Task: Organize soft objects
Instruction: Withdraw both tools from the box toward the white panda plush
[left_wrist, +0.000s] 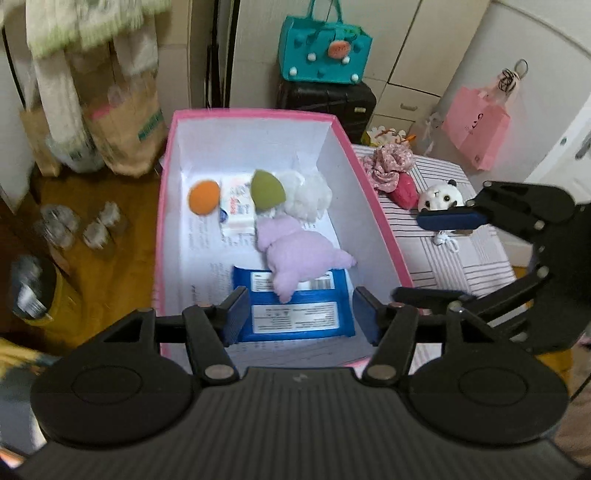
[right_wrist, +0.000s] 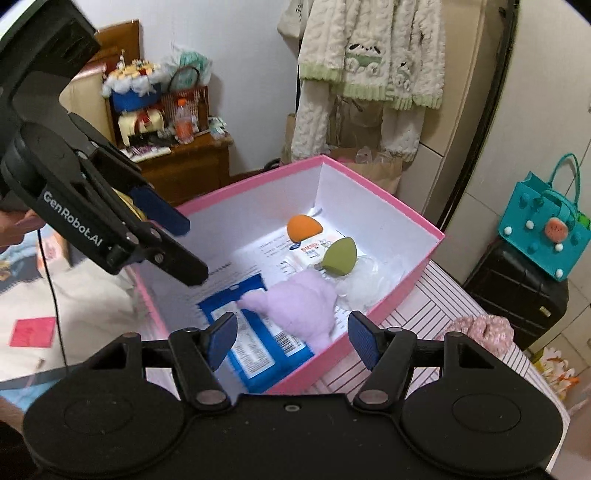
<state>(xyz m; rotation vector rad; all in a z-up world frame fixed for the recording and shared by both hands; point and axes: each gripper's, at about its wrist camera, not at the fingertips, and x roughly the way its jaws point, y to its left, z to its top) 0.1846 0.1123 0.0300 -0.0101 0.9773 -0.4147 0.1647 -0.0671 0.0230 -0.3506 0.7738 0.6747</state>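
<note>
A pink box (left_wrist: 369, 184) with white walls fills the middle of the left wrist view, standing on a striped cloth (left_wrist: 443, 251). Inside it, a lilac plush (left_wrist: 303, 254) lies near the centre, its lower end resting on a blue packet (left_wrist: 295, 314) at the near end. Farther in sit an orange sponge (left_wrist: 204, 196) at the left, a white packet (left_wrist: 238, 206) beside it, a green sponge (left_wrist: 267, 190) partly over that packet, and a white puff (left_wrist: 308, 197) touching the green sponge on its right.

The left gripper (left_wrist: 295, 314) hangs over the near end of the box, above the blue packet, its fingers (left_wrist: 234, 314) standing apart with nothing between them. The right gripper (left_wrist: 436, 254) shows at the right of the same view, over the cloth outside the box; its fingers are spread and hold nothing.

On the cloth at the right, outside the box, lie a panda toy (left_wrist: 441, 197), partly behind the right gripper's upper finger, a red pouch (left_wrist: 404, 192) just left of it, and a pink floral scrunchie (left_wrist: 388, 166) touching the pouch.

In the right wrist view the right gripper (right_wrist: 291, 339) sits at the near corner of the box (right_wrist: 369, 314), fingers (right_wrist: 364, 339) well apart and empty, with the plush (right_wrist: 303, 306) and blue packet (right_wrist: 255, 350) below. The left gripper (right_wrist: 184, 251) reaches in from the upper left over the box's left side. The scrunchie (right_wrist: 480, 330) lies at the right on the cloth (right_wrist: 424, 332).
</note>
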